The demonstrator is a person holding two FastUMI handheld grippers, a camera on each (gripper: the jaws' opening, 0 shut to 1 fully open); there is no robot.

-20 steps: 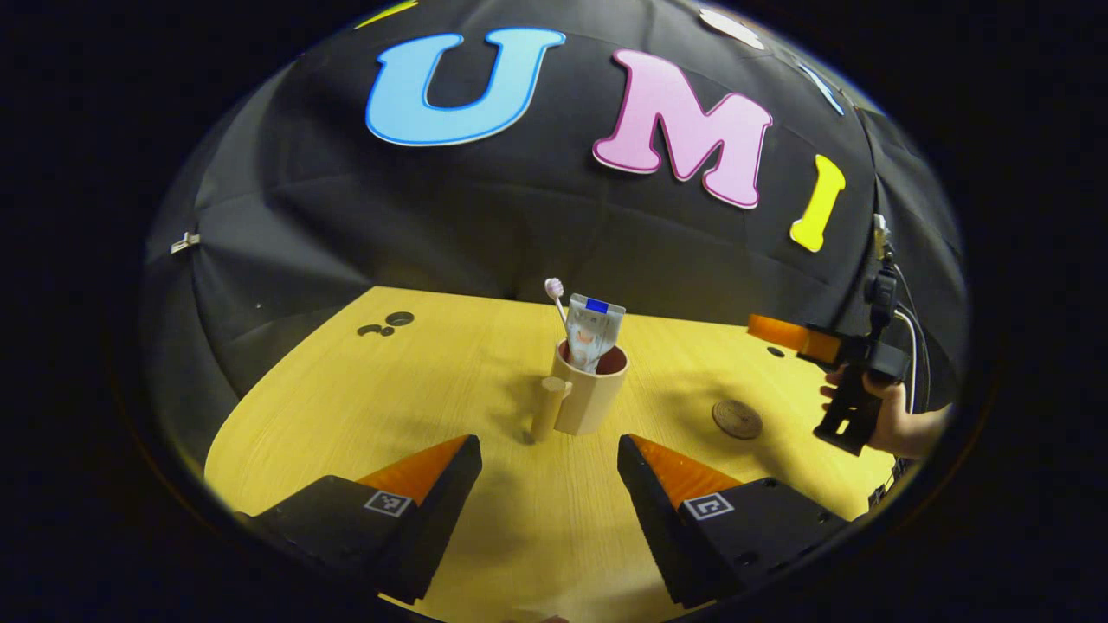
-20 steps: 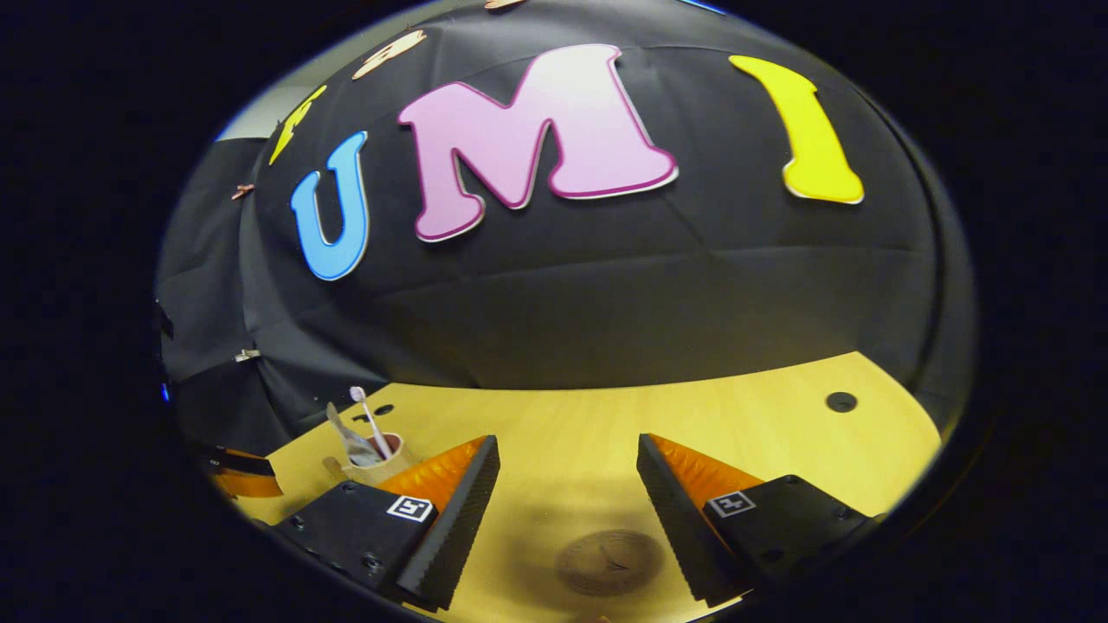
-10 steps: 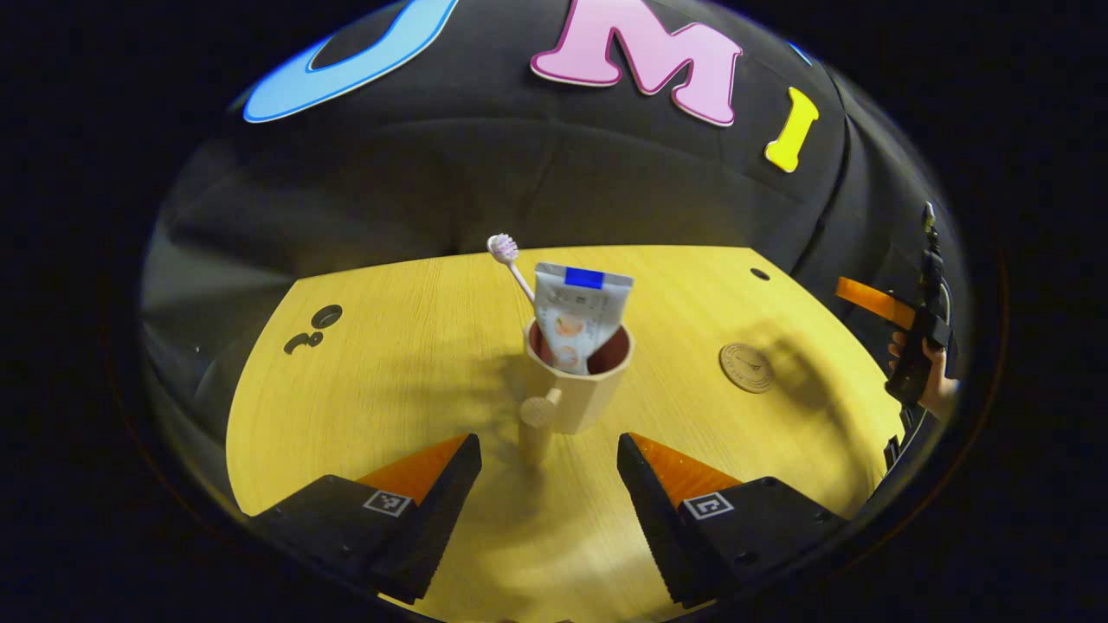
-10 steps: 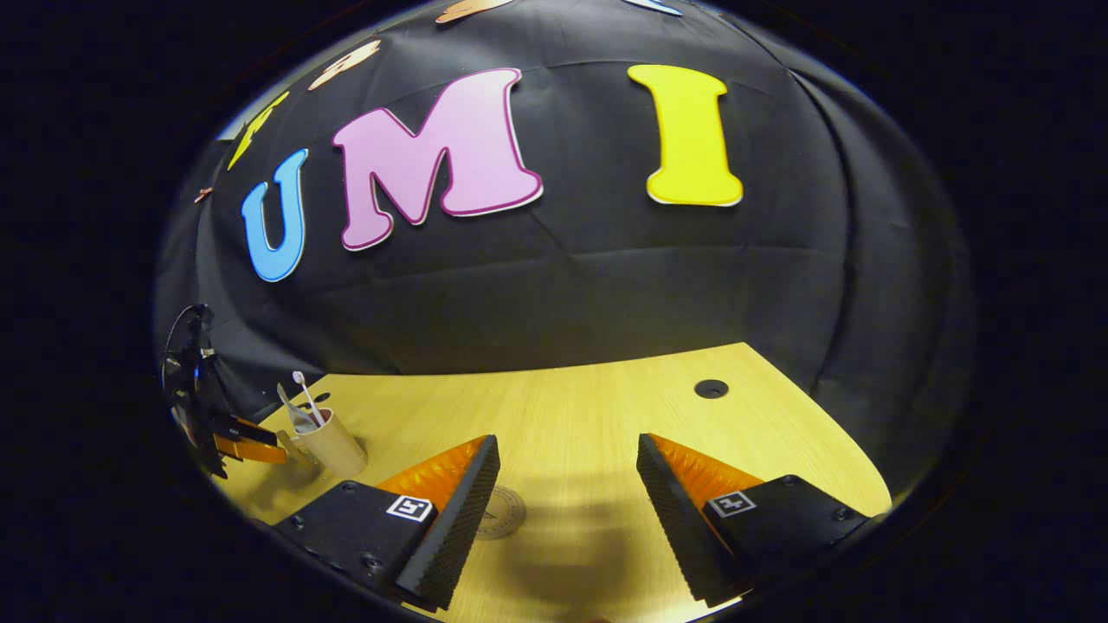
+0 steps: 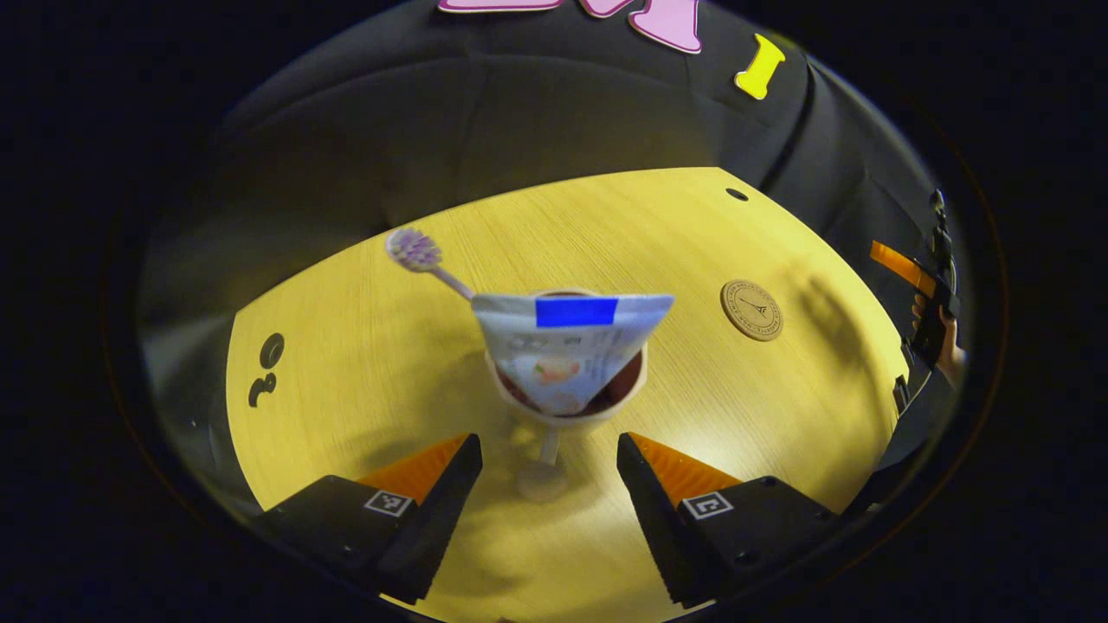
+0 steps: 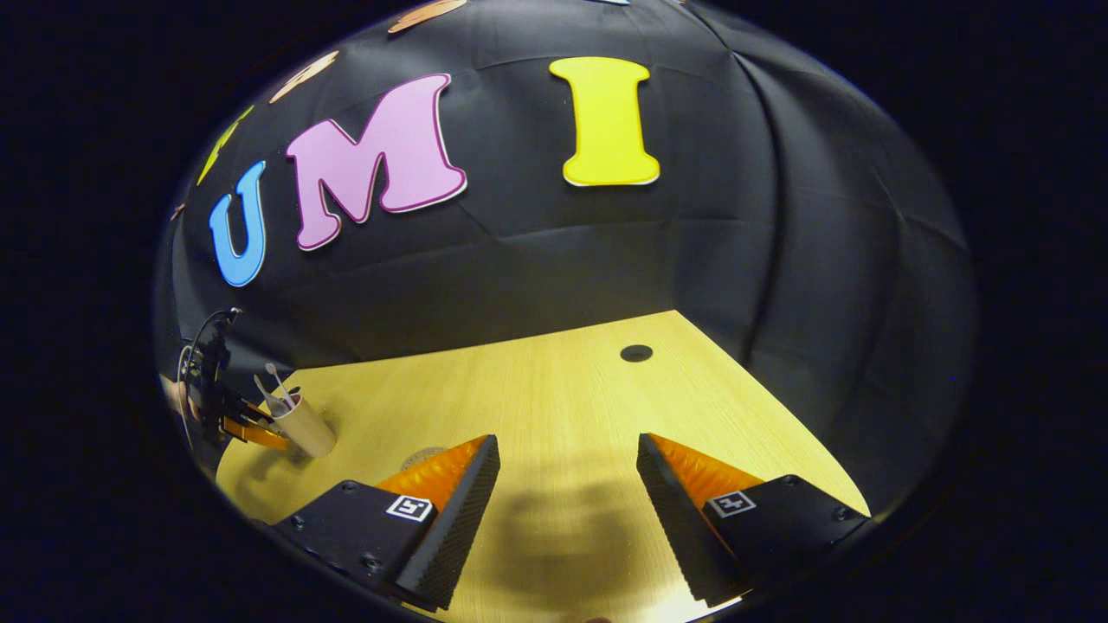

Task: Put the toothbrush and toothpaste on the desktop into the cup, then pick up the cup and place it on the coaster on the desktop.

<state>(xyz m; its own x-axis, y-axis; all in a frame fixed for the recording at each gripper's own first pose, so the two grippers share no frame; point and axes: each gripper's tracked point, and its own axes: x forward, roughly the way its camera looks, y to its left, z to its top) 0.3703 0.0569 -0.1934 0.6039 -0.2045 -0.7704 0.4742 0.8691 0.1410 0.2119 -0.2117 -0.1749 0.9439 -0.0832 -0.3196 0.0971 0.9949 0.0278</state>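
**Cup loaded, hand-held gripper poised at its handle**

The left hand-held gripper hovers over the yellow tabletop with its fingers spread wide, holding nothing. The beige cup stands just ahead of the fingertips, its handle lying in the gap between them, touching neither finger as far as the left gripper view shows. Inside the cup stand the toothpaste tube, flat end up, and the toothbrush, which leans out to the left with its bristle head clear of the rim. The round coaster lies bare on the tabletop to the cup's right, well apart from it. At the far right edge a hand holds the right hand-held gripper, whose own view shows its fingers wide apart and empty above the tabletop, with the cup small at the far left.
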